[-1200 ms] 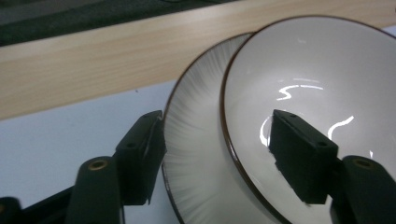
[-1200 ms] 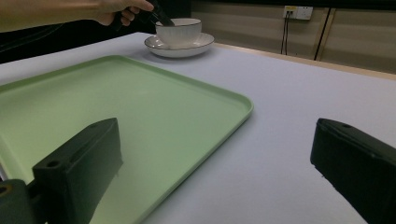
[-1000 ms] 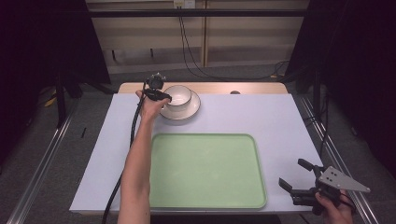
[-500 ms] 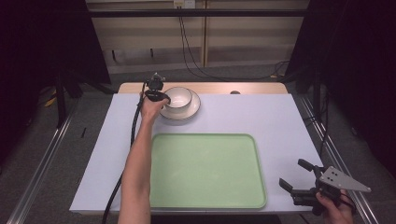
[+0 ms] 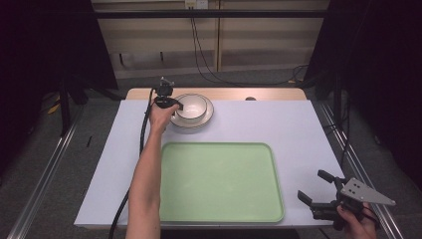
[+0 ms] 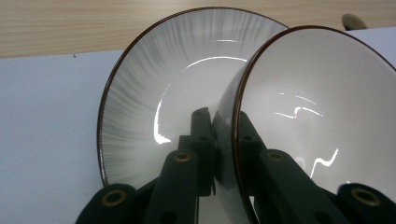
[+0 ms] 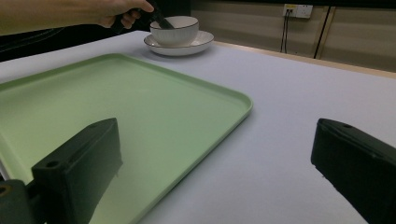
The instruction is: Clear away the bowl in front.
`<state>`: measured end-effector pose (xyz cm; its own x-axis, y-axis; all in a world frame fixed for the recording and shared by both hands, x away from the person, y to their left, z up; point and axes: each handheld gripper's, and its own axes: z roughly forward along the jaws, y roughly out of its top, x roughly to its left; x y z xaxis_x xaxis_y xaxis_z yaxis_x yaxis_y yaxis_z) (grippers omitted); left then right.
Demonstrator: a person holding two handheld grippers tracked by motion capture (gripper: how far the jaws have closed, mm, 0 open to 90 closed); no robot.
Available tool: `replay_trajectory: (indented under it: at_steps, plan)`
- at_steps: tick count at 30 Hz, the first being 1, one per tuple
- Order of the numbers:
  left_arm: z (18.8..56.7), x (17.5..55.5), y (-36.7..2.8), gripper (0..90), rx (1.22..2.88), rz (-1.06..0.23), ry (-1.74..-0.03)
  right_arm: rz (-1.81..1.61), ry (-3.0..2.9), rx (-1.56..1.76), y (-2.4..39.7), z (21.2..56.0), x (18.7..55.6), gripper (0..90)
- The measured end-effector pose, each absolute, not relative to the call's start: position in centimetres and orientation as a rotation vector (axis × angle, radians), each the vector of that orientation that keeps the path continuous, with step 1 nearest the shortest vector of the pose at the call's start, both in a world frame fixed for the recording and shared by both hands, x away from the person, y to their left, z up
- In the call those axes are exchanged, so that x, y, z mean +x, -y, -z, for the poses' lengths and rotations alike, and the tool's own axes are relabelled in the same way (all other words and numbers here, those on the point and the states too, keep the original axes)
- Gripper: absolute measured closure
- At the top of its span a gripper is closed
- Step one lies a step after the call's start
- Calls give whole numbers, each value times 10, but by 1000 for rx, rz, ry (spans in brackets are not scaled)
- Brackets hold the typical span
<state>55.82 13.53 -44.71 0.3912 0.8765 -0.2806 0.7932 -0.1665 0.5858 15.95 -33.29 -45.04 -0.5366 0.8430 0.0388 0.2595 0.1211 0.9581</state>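
Forearm outstretched, left gripper (image 5: 175,105) clamps bowl (image 5: 192,106) rim.

Bg: beige panelled wall (image 5: 259,47) w/ socket (image 5: 195,4) up top, black cables (image 5: 199,55) hanging down. Grey floor (image 5: 45,154), metal rails (image 5: 40,184) both sides. Dark curtains (image 5: 378,74) l & r.

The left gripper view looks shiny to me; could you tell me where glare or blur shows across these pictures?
Left gripper view: bright streaks of glare on the bowl and plate, with the left gripper soft-edged up close. Right gripper view: the right gripper is blurred, the tray glossy. High view: the table is evenly lit, the surroundings dark.
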Motion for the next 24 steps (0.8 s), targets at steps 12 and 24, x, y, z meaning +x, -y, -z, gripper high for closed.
replay_trajectory:
  at_steps: [12,24]
  plan:
    - [444,556,-132,823,1974,-152,-1410,-1430,-1870,1067,334,451,159,15]
    - [429,548,-129,823,1960,-141,-1365,-1442,-1854,1077,332,450,158,16]
